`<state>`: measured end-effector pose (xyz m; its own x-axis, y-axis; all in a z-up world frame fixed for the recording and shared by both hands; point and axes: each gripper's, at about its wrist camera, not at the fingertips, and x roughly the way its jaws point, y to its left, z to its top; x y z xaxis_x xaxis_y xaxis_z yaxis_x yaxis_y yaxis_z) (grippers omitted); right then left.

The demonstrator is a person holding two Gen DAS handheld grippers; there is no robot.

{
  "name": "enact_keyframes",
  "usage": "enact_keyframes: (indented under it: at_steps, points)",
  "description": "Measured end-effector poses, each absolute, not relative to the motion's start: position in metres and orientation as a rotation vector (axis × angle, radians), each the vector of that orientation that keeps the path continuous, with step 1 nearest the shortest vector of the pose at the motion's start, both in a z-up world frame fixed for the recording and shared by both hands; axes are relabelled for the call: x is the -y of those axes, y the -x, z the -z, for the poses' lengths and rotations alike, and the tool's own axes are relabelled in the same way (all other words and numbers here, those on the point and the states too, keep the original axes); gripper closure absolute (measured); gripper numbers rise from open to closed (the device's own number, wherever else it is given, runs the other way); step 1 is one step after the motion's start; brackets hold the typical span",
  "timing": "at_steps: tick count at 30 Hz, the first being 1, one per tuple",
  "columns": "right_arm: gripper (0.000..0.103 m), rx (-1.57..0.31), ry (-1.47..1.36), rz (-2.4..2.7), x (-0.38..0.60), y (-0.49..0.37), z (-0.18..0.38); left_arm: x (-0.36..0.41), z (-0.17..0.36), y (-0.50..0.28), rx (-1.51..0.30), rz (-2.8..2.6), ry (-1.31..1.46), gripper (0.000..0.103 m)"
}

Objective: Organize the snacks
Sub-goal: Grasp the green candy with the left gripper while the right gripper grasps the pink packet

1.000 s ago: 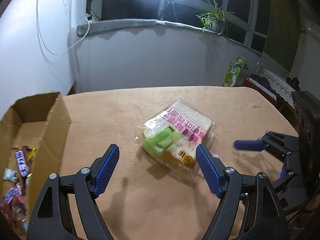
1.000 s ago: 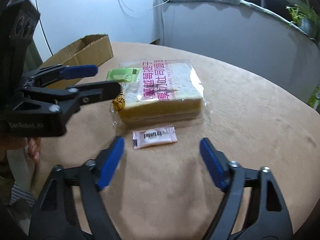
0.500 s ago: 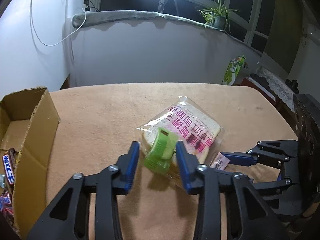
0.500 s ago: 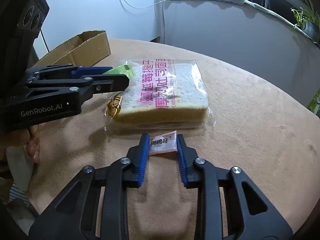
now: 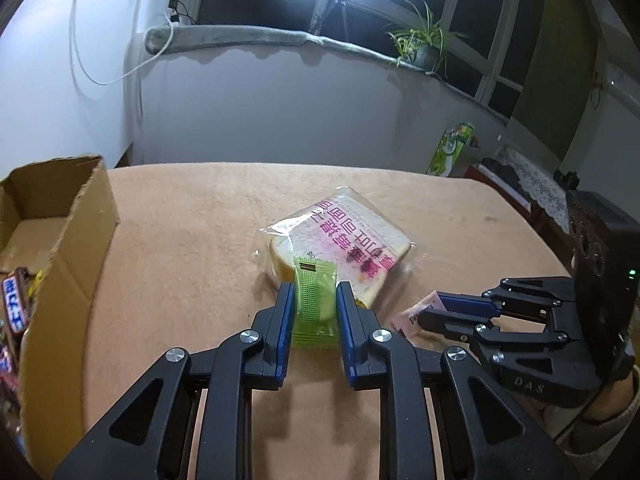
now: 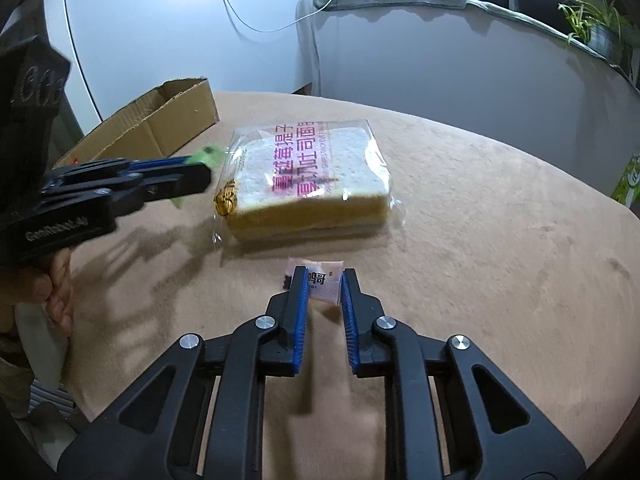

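Far to the left of my left claw stands an open cardboard box (image 5: 76, 248) on the tan tablecloth (image 5: 192, 216); its near end holds wrapped candy bars (image 5: 16, 308), one blue wrapper with white lettering uppermost. The box's far end shows bare cardboard floor.

My left claw (image 5: 314, 300) has its blue pads (image 5: 285, 312) narrowed onto a green snack packet (image 5: 314, 304), and the jaws are closing at this moment with the packet pinched between them. The packet stands upright in the grip, its upper edge reaching just past the fingertips and its crimped lower edge hanging below the pads. From the right wrist camera the same packet (image 6: 206, 156) pokes out beyond the left claw's tip, raised off the cloth.

Just ahead of the left claw, and just beyond my right claw, lies a clear bag of sliced toast (image 6: 308, 184) printed with pink characters, flat on the cloth. It touches neither claw.

To the right, my right claw (image 6: 323, 285) is closed tight on a small pink sachet (image 6: 320, 280). The sachet sits crosswise between the blue pads, both ends sticking out past them, just in front of the bread bag's near edge. I cannot tell whether it is off the cloth. In the left wrist view the sachet (image 5: 416, 312) shows at the right claw's tip.
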<state>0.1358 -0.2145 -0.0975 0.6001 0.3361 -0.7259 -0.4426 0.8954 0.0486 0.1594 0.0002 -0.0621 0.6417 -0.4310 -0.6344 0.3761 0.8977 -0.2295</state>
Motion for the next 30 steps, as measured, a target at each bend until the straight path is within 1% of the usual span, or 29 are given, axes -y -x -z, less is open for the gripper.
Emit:
enact_keyframes:
  at_steps: [8, 17, 20, 21, 22, 23, 24, 25, 28, 30]
  points:
    - [0.090, -0.793, 0.104, -0.431, 0.228, -0.115, 0.095, -0.014, 0.048, -0.124, -0.691, 0.444, 0.098, 0.084]
    - [0.093, -0.755, 0.081, -0.452, 0.233, -0.091, 0.083, -0.020, 0.035, -0.102, -0.647, 0.444, 0.107, 0.084]
    - [0.093, -0.764, 0.136, -0.441, 0.229, -0.091, 0.085, -0.021, 0.036, -0.101, -0.650, 0.444, 0.105, 0.084]
    - [0.091, -0.761, 0.168, -0.426, 0.227, -0.091, 0.086, -0.022, 0.037, -0.100, -0.650, 0.445, 0.107, 0.084]
    - [0.080, -0.766, 0.193, -0.421, 0.225, -0.092, 0.088, -0.024, 0.038, -0.099, -0.651, 0.446, 0.109, 0.084]
    - [0.060, -0.767, 0.217, -0.425, 0.220, -0.092, 0.089, -0.024, 0.038, -0.098, -0.652, 0.446, 0.109, 0.084]
    - [0.052, -0.756, 0.227, -0.438, 0.216, -0.092, 0.090, -0.024, 0.039, -0.097, -0.654, 0.444, 0.109, 0.084]
    - [0.049, -0.749, 0.235, -0.453, 0.212, -0.092, 0.091, -0.025, 0.039, -0.096, -0.654, 0.444, 0.110, 0.084]
    - [0.050, -0.802, 0.303, -0.434, 0.195, -0.103, 0.102, -0.027, 0.040, -0.094, -0.653, 0.441, 0.115, 0.084]
    - [0.067, -0.816, 0.295, -0.456, 0.191, -0.107, 0.105, -0.028, 0.039, -0.092, -0.651, 0.440, 0.117, 0.084]
